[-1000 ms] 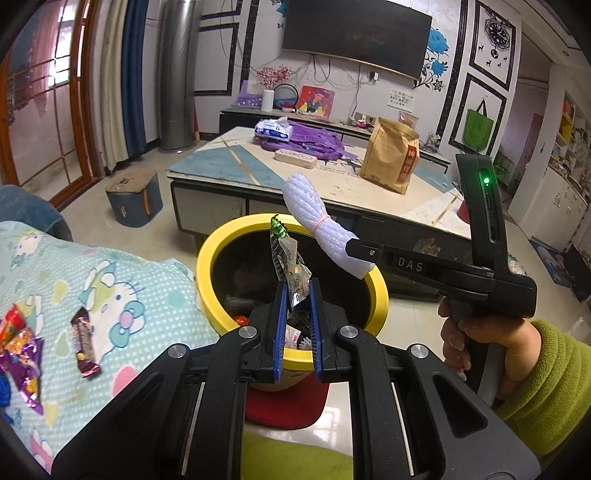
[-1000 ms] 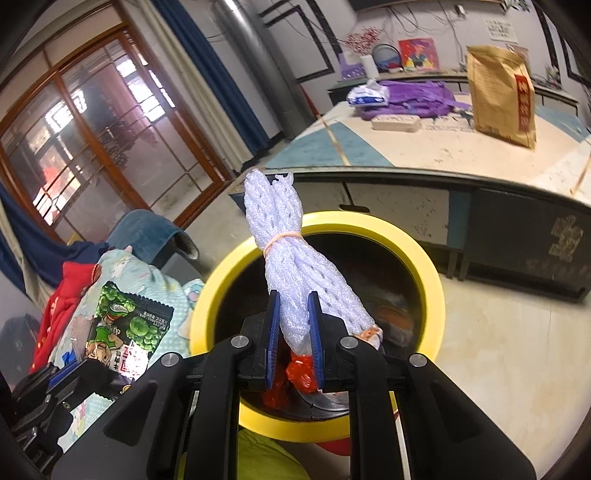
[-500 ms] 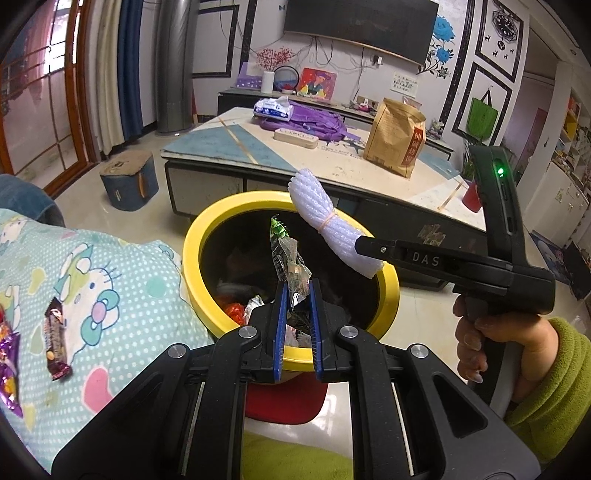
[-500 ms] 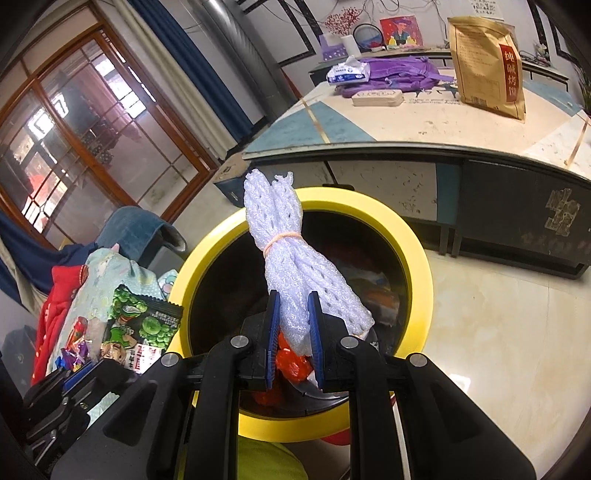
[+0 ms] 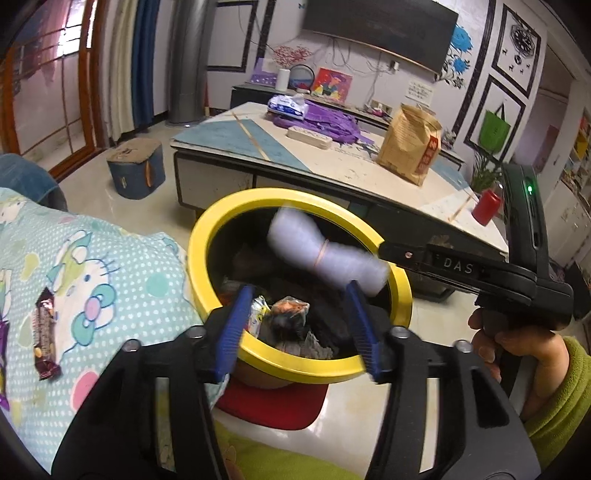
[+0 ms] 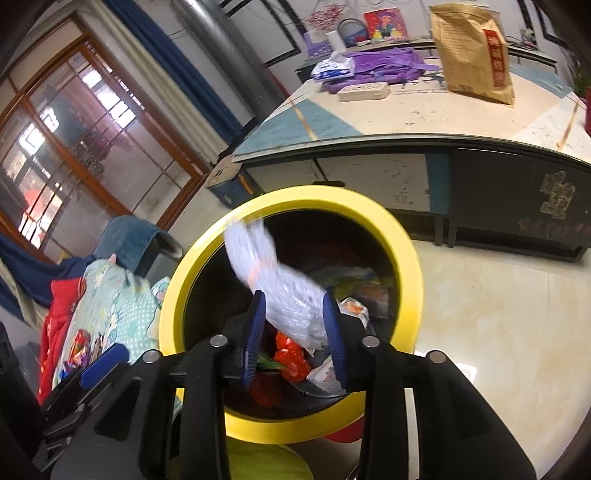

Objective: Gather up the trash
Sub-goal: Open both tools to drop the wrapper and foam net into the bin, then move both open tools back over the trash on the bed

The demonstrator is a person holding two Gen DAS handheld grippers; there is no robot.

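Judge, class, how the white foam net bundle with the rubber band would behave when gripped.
The foam net bundle probably squashes easily: the rubber band already pinches its middle into a waist. It looks light for its size. Its open mesh texture suggests it would grip rather than slip.

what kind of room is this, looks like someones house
Most likely a home living room: a wall-mounted TV hangs above a low media cabinet, a big coffee table stands in the middle, and a cartoon-print blanket lies beside the yellow-rimmed trash bin.
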